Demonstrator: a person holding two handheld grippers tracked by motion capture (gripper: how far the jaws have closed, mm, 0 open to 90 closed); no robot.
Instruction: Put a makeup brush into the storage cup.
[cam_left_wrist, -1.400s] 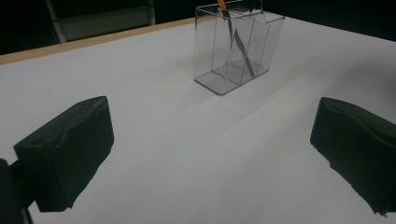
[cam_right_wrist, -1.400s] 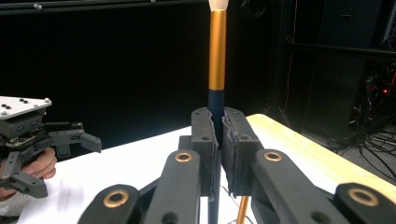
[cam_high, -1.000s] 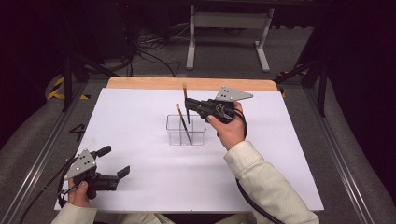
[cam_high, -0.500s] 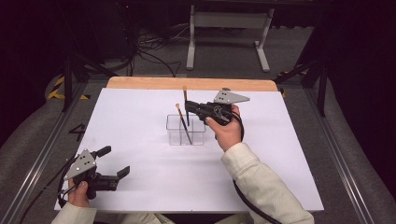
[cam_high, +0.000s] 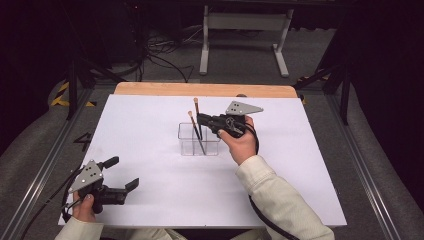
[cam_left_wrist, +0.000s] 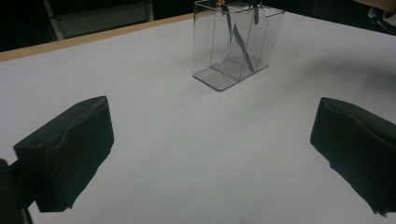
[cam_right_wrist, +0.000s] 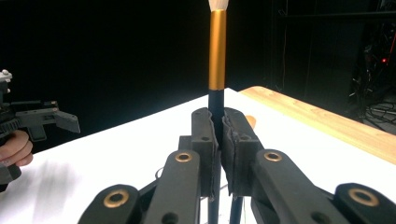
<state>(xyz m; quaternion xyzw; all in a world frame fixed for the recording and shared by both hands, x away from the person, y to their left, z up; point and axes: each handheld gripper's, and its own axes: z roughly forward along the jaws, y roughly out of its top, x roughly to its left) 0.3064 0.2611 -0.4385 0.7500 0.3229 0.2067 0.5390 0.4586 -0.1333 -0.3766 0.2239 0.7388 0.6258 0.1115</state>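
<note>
A clear plastic holder (cam_high: 210, 145) with dividers stands mid-table on the white sheet; the left gripper view shows the holder (cam_left_wrist: 205, 51) ahead. One thin brush (cam_high: 192, 121) leans inside it. My right gripper (cam_high: 201, 120), held level above the holder, is shut on a second brush (cam_high: 196, 106) that stands upright with its lower end in the holder. In the right gripper view my right gripper (cam_right_wrist: 219, 133) pinches this brush's dark handle below the gold ferrule (cam_right_wrist: 217, 51). My left gripper (cam_high: 123, 173) rests open near the front left corner, its pads (cam_left_wrist: 70, 149) wide apart over bare sheet.
The white sheet (cam_high: 310, 170) covers the table, with a wooden edge (cam_high: 200, 89) at the back. A metal stand (cam_high: 242, 22) and floor cables (cam_high: 155, 55) lie beyond it. The other hand and its gripper (cam_right_wrist: 42, 119) appear at the left of the right gripper view.
My right gripper has sunk a little with the upright brush, which now sits lower in the holder. The left gripper has stayed in place.
</note>
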